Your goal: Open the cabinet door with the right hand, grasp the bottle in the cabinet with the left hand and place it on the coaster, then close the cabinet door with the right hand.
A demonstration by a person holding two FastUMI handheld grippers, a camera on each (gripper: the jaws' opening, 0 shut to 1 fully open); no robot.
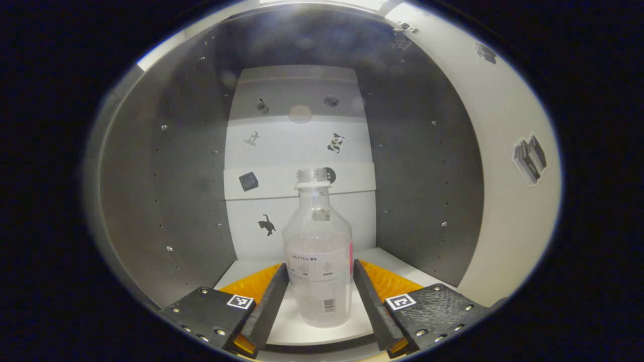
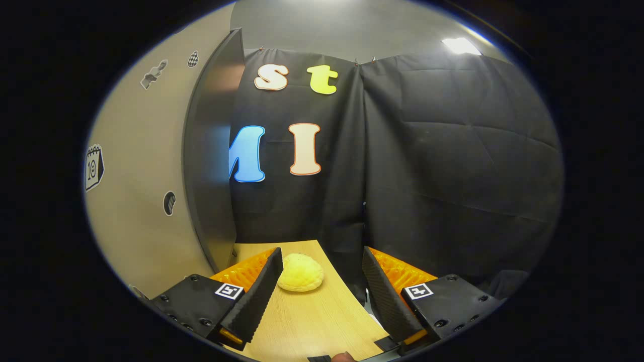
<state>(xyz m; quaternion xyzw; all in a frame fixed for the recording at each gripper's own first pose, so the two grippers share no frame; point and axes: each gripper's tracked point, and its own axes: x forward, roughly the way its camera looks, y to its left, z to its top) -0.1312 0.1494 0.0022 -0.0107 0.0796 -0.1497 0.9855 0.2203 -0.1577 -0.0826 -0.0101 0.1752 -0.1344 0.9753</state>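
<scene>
Standing upright on the cabinet (image 1: 166, 201) floor, the bottle (image 1: 318, 261) sits between the left gripper (image 1: 320, 296) jaws — spread, w/ gaps either side. Right gripper (image 2: 319, 296) jaws released over the worktop (image 2: 322, 322) — door (image 2: 211, 161) open beside it.

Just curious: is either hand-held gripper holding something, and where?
Neither grips yet. The left hand-held gripper brackets the bottle at its lower body, fingers apart.

Dim, sharp fisheye pictures with curved edges, hazy glare overhead, one bright ceiling lamp (image 2: 459, 45)

Yellow bun-like lump (image 2: 300, 272), possibly bread, on wooden tabletop (image 2: 312, 317)
</scene>
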